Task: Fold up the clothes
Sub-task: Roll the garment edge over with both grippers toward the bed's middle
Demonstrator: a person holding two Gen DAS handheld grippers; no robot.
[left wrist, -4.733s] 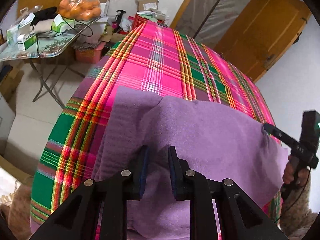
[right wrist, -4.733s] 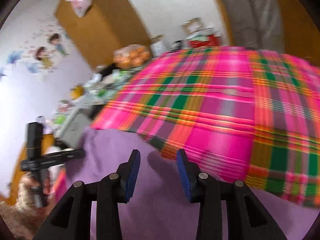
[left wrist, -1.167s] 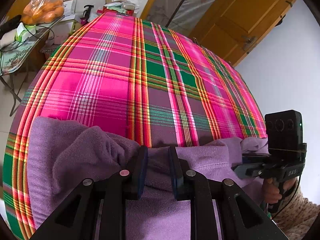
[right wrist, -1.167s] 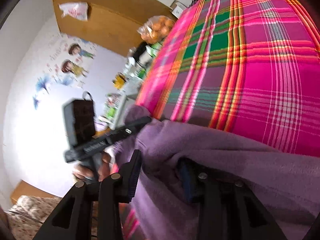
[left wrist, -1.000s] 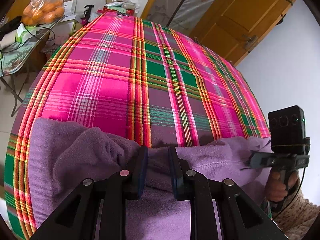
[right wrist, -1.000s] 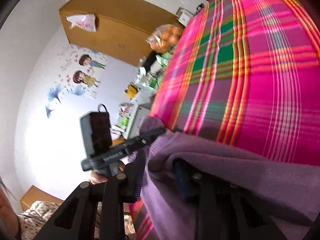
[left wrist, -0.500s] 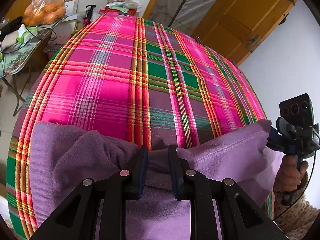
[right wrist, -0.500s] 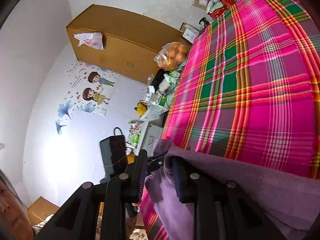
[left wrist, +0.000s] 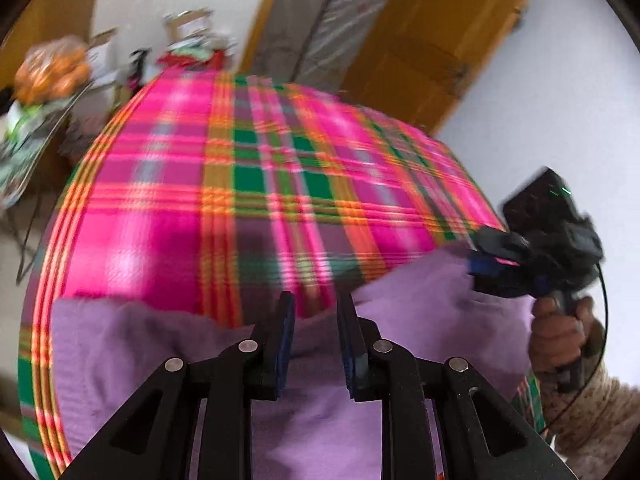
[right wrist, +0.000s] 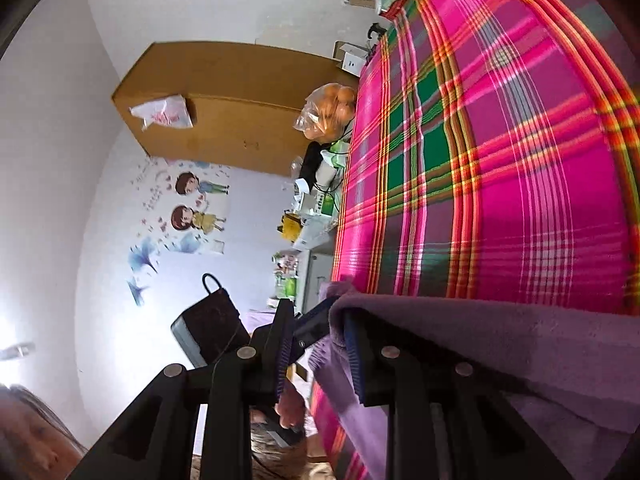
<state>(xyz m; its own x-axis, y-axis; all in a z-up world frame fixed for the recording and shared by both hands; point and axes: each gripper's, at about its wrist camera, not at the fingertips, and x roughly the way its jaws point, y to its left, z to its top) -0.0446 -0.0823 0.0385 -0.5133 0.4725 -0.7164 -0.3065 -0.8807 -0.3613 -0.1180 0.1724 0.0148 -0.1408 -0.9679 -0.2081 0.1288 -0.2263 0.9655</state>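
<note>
The left gripper (left wrist: 314, 344), jaws opening, has purple garment (left wrist: 420, 320) between its fingers above the plaid bedspread (left wrist: 260, 184). The right gripper (right wrist: 318, 354) stands narrowly parted around the garment's edge. A bag of oranges (right wrist: 328, 110) sits far beyond it.

- Garment (left wrist: 400, 320): plain lilac purple.
- Bedcover (left wrist: 240, 184): plaid of hot pink, green and purple, with orange, yellow and white stripes.
- Grippers: black, blue pads (left wrist: 286, 344).
- Wardrobe (right wrist: 224, 92): brown wood.
- Bagged fruit (right wrist: 332, 110): orange.
- Walls (right wrist: 120, 8): white.
</note>
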